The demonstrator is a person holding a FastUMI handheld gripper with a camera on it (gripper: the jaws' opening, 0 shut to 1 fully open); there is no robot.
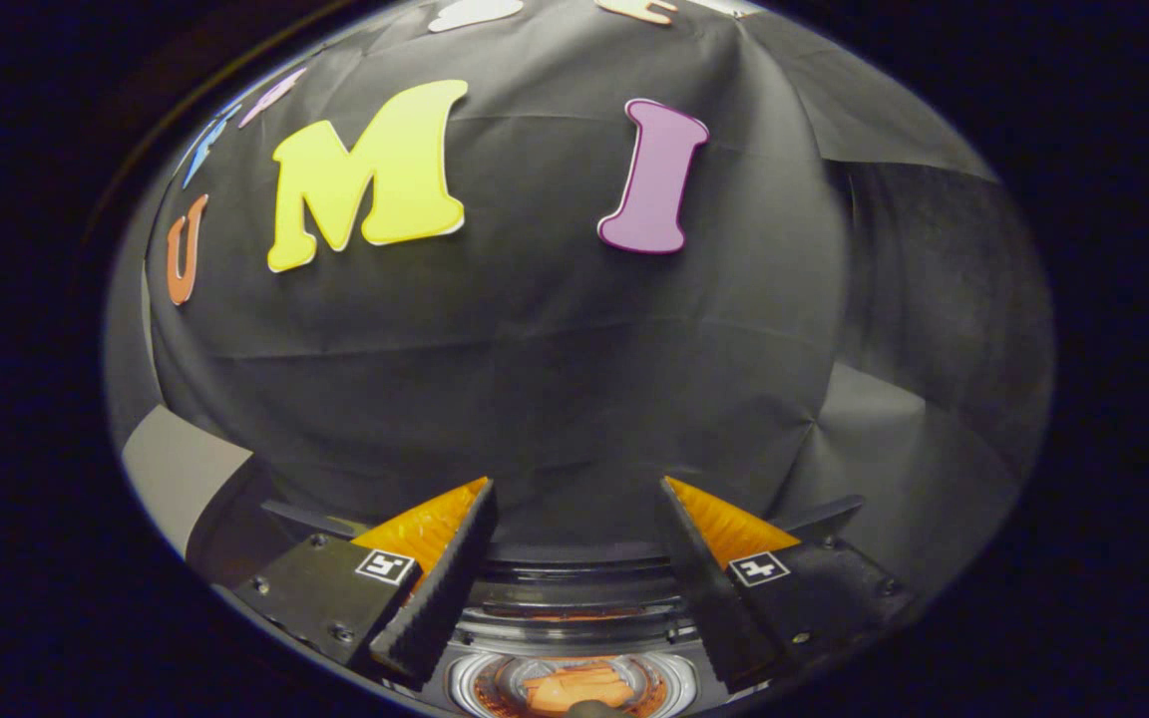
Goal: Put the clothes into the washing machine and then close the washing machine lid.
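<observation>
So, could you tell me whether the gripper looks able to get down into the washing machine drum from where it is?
Probably yes. The gripper is open with nothing between its jaws, and the washing machine drum lies open just below and between them, with orange clothes already inside. No lid shows across the opening.

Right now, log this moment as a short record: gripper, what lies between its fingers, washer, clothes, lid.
gripper: gripper open, fingers spread wide apart, pointing at the booth wall
between fingers: nothing held
washing machine: washing machine below the fingers, drum opening in sight
clothes: orange cloth lying inside the drum
lid: apparently not yet closed, since the drum is visible; the lid itself cannot be made out
</observation>
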